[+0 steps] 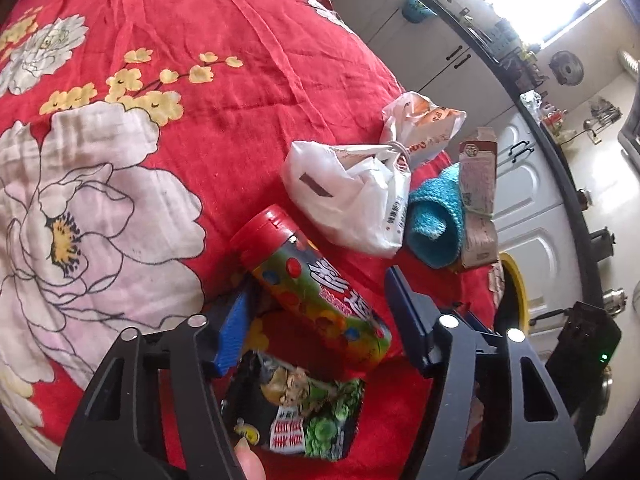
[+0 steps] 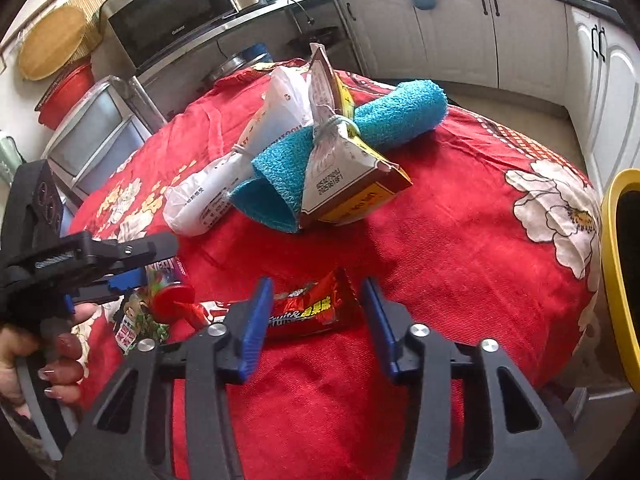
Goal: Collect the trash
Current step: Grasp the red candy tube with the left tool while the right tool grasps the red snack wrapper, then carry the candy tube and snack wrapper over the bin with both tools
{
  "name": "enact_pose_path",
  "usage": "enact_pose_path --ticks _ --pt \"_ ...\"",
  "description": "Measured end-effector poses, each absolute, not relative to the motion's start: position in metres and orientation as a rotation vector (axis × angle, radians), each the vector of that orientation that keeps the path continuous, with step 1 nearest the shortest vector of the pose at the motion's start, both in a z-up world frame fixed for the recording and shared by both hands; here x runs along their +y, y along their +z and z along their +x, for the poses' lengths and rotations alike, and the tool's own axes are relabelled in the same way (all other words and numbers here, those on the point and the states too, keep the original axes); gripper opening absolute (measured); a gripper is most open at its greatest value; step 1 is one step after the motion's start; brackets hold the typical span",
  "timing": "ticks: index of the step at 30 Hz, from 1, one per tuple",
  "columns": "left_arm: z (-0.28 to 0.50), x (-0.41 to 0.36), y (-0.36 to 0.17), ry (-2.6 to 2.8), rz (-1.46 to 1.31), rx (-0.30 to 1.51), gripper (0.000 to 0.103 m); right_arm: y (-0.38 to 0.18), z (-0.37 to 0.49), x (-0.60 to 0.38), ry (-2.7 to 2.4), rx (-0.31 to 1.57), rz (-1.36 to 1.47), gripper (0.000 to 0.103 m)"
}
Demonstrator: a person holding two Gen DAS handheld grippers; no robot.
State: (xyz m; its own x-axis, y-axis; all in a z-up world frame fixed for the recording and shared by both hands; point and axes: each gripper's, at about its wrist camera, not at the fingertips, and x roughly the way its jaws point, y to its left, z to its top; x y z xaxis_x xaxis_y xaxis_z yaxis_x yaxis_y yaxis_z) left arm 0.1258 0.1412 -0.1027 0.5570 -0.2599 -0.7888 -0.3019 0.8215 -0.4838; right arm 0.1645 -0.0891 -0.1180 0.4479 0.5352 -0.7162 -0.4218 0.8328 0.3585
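A red floral tablecloth (image 2: 460, 240) covers the whole table, printed with big white peonies. At its right edge the yellow rim of a bin (image 2: 612, 264) shows. Toward the far side lies a heap of trash: a knotted white plastic bag (image 1: 352, 200), touching a rolled turquoise cloth (image 2: 400, 112), with a brown carton (image 2: 352, 184) bound by a rubber band lying across the cloth.

Nearer, on the left, a candy canister with a red lid (image 1: 316, 288) lies on its side, and a dark green snack packet (image 1: 304, 412) rests just beside its near end. The left gripper (image 1: 320, 312) has its jaws wide apart, one blue finger on either side of the canister, not pressing it. The person's hand (image 2: 48, 360) grips its handle.

The right gripper (image 2: 316, 312) also stands with jaws apart, low over the cloth, and a red candy wrapper (image 2: 312, 308) lies flat just beyond and between its fingertips.
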Motion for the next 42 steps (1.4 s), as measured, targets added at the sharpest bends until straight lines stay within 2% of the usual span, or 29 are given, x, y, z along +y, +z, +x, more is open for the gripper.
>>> enact_pose_path --ticks 3,6,9,21,34,42 --pt "0.128 0.141 -0.104 0.049 -0.615 0.999 0.047 -0.119 0.166 -0.094 0.587 0.935 0.135 0.026" --pt "0.132 0.141 -0.104 0.078 -0.590 0.997 0.039 -0.120 0.166 -0.098 0.589 0.934 0.138 0.020" --pt "0.133 0.141 -0.105 0.084 -0.579 0.994 0.038 -0.117 0.163 -0.102 0.590 0.915 0.124 0.010" --pt "0.119 0.150 -0.098 0.096 -0.588 0.962 0.026 -0.100 0.146 -0.119 0.567 0.846 0.088 0.009" --pt "0.096 0.157 -0.055 0.103 -0.593 0.832 0.024 -0.074 0.134 -0.139 0.541 0.763 0.102 0.009" --pt "0.105 0.128 -0.025 0.043 -0.521 0.769 0.023 -0.060 0.131 -0.161 0.496 0.718 0.119 0.009"
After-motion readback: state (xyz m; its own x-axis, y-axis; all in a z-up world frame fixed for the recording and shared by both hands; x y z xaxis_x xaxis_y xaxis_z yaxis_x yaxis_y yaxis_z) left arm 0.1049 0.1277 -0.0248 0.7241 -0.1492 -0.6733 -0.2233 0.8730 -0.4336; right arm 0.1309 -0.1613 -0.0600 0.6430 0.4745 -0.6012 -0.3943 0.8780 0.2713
